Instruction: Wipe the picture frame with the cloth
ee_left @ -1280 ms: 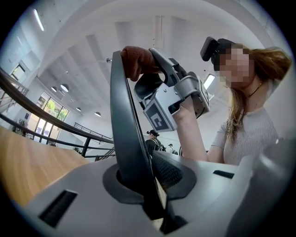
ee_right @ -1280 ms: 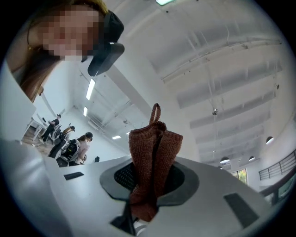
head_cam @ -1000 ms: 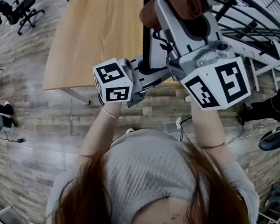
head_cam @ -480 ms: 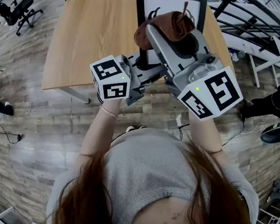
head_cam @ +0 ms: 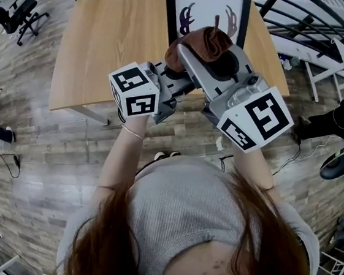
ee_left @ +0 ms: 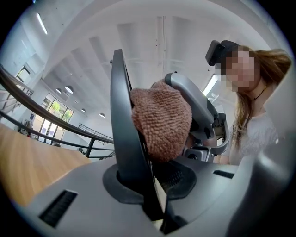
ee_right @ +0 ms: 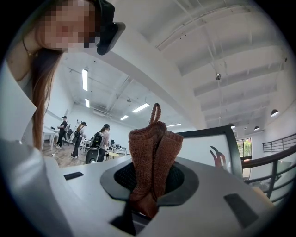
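The flat, black-rimmed picture frame [head_cam: 210, 9] with its white print of dark curling shapes is held up on edge above the far part of the light wooden table [head_cam: 105, 42]. Whether its lower edge rests on the wood I cannot tell, as my tools hide it. I judge it stiff and fairly light. The face looks smooth and perhaps glazed, so it could slip or crack, and the rim is the right place to hold it, not the face.

My left gripper [head_cam: 178, 84] does just that. Its jaws are nearly together, clamped on the thin rim, and in the left gripper view the frame [ee_left: 121, 115] rises edge-on straight out of them.

The brown, nubbly terry cloth [head_cam: 204, 41] is soft and limp, folded into a thick wad with a small hanging loop on top. My right gripper [head_cam: 208, 52] has its jaws closed on the wad's lower end, so the bulk stands out past them as a pad. From the left gripper view the cloth [ee_left: 162, 120] lies against the frame's face, just beside the rim.

The tools themselves are smooth grey plastic, each carrying a white cube with black square markers. A wood-plank floor lies below.
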Tool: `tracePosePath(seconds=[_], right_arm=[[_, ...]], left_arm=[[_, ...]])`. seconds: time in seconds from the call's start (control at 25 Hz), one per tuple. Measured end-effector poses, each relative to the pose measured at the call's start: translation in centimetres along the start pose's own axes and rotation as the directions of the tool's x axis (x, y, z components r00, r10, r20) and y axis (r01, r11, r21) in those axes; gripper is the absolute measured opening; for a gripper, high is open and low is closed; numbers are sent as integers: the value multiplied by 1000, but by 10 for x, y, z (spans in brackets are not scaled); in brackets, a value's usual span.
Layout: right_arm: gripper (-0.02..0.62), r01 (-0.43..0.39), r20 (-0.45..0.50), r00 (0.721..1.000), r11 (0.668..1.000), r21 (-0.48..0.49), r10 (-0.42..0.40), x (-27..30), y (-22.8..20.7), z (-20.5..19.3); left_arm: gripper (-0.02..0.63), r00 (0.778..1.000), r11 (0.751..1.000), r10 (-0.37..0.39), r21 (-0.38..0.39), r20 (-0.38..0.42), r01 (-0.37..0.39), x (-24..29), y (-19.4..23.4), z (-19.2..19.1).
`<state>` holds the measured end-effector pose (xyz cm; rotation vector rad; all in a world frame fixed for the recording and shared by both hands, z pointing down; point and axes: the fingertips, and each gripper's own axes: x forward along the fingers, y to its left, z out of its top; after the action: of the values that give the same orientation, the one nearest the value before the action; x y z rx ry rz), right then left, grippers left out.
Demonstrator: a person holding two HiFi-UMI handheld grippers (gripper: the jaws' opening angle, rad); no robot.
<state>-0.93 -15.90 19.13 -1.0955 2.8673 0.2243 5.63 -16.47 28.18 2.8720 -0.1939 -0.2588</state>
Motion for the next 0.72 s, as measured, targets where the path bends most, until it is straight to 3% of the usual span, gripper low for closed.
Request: tracePosePath(seconds=[0.24,0.72], right_arm=[[97,-29,0,1000,995,93,29,-20,10,-9],[97,-41,14,999,994,105,40,-48,18,-6]], left_arm=[[67,999,999,37,-7,28,-36,-5,4,4],[67,997,998,59,-27,48,-58,-1,7,2]])
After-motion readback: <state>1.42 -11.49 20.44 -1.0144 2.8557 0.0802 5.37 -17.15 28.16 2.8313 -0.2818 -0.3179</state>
